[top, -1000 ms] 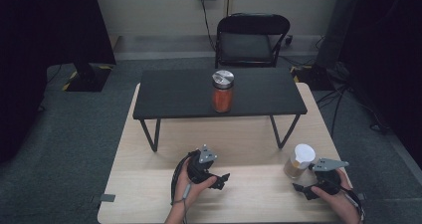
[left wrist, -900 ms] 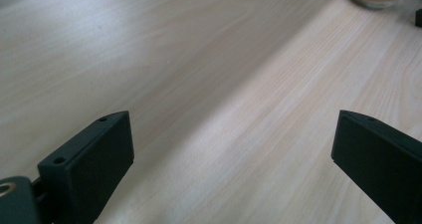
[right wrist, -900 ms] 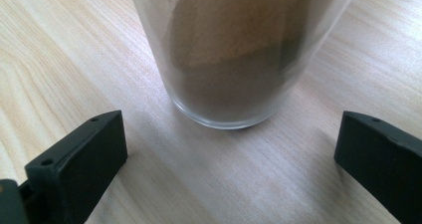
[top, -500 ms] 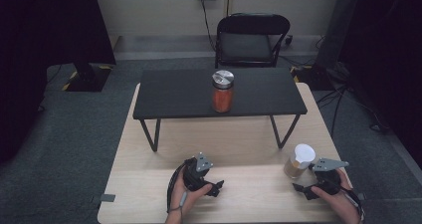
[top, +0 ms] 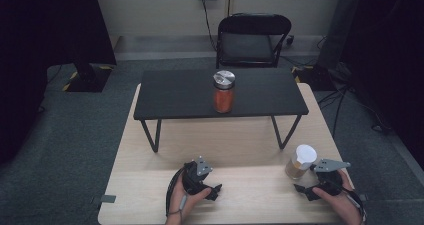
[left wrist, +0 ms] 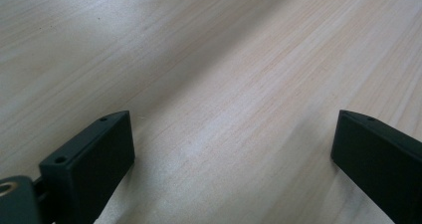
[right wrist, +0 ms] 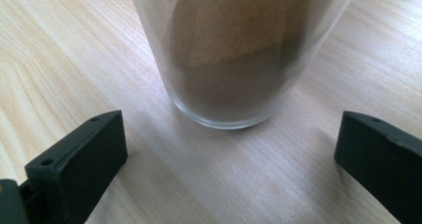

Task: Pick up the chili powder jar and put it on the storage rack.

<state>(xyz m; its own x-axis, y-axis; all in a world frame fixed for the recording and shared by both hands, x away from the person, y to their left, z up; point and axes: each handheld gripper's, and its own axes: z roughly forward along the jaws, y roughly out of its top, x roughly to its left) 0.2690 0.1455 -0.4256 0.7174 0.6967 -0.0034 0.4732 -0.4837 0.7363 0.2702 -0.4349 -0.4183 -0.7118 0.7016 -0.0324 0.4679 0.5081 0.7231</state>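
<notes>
The jar of brown powder (right wrist: 234, 55) with a white lid stands upright on the pale wooden tabletop (top: 250, 157), near its right front corner. The right claw (right wrist: 231, 164) sits low just in front of the jar, its jaws spread wide apart with the jar's base just beyond them, not touching it. Well to the left of the jar, the left claw (left wrist: 229, 154) rests low over bare wood with its jaws also spread wide and nothing between them.

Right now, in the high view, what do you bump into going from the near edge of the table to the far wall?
Left gripper → brown jar with white lid → orange jar on the black shelf → black chair.
</notes>
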